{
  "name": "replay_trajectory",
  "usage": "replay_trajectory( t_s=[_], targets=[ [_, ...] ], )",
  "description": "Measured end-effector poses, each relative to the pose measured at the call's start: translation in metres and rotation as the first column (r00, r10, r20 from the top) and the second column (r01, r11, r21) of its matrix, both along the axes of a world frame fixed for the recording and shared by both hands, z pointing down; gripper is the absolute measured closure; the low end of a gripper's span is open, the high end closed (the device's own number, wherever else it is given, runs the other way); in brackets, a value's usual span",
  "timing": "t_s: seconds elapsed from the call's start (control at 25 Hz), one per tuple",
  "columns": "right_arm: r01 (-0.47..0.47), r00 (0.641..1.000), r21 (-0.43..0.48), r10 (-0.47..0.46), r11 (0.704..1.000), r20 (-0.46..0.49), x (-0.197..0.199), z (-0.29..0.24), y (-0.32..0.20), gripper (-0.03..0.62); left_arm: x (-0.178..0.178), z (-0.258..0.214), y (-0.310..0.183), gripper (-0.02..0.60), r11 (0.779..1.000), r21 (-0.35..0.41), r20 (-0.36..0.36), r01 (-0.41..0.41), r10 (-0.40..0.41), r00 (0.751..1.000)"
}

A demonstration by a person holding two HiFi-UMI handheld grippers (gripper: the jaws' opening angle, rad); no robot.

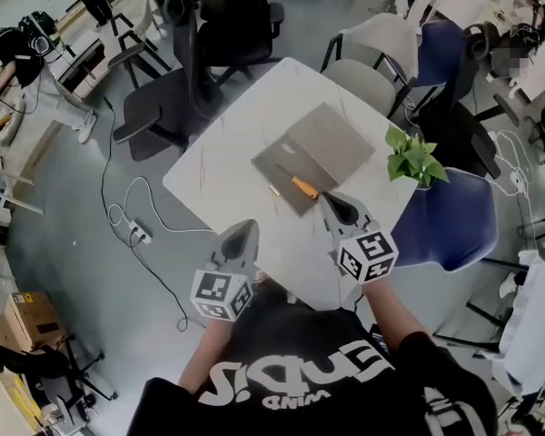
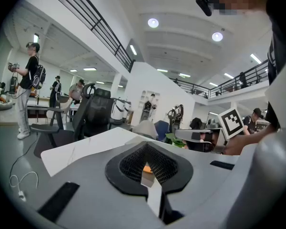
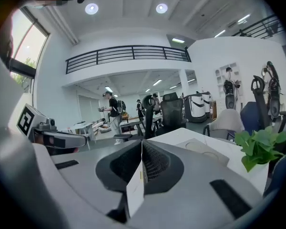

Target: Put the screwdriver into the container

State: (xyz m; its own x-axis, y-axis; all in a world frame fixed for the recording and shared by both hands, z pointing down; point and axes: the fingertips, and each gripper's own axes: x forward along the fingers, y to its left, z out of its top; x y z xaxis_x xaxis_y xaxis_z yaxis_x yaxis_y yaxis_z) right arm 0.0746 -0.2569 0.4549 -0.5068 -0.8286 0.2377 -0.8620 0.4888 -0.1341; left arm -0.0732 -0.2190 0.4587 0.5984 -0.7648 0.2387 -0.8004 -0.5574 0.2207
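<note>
An orange-handled screwdriver (image 1: 300,186) lies on the near part of a flat grey container (image 1: 331,139) in the middle of the white table (image 1: 222,166). My right gripper (image 1: 331,198) is shut and empty, with its tip just right of the screwdriver's handle end. My left gripper (image 1: 249,226) is also shut and empty; it hovers over the table's near edge, left of the container. In the left gripper view a bit of the orange handle (image 2: 147,168) shows through the slit between the closed jaws. The right gripper view shows the container (image 3: 206,150) beyond the closed jaws.
A small green plant (image 1: 412,157) stands at the table's right edge, close to my right gripper. A blue chair (image 1: 445,221) sits right of the table, and black office chairs (image 1: 177,89) stand at the far left. Cables lie on the floor (image 1: 127,216).
</note>
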Motion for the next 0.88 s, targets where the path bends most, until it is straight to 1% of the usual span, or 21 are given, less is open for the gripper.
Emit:
replay_trajectory(
  t_s=[0.16, 0.36, 0.88],
  targets=[
    [-0.056, 0.998, 0.028, 0.055, 0.998, 0.037, 0.013, -0.003, 0.021, 0.579, 0.002, -0.001, 0.004, 0.568, 1.0, 0.001, -0.003, -0.001, 0.001, 1.0],
    [-0.107, 0.991, 0.024, 0.104, 0.994, 0.086, 0.022, 0.0, 0.036, 0.579, 0.003, 0.001, 0.006, 0.568, 1.0, 0.0, -0.009, 0.005, -0.005, 1.0],
    [-0.079, 0.996, 0.05, 0.077, 0.996, 0.042, 0.017, 0.002, 0.044, 0.582, 0.001, 0.0, 0.006, 0.568, 1.0, 0.0, -0.018, 0.014, -0.014, 1.0]
  ],
)
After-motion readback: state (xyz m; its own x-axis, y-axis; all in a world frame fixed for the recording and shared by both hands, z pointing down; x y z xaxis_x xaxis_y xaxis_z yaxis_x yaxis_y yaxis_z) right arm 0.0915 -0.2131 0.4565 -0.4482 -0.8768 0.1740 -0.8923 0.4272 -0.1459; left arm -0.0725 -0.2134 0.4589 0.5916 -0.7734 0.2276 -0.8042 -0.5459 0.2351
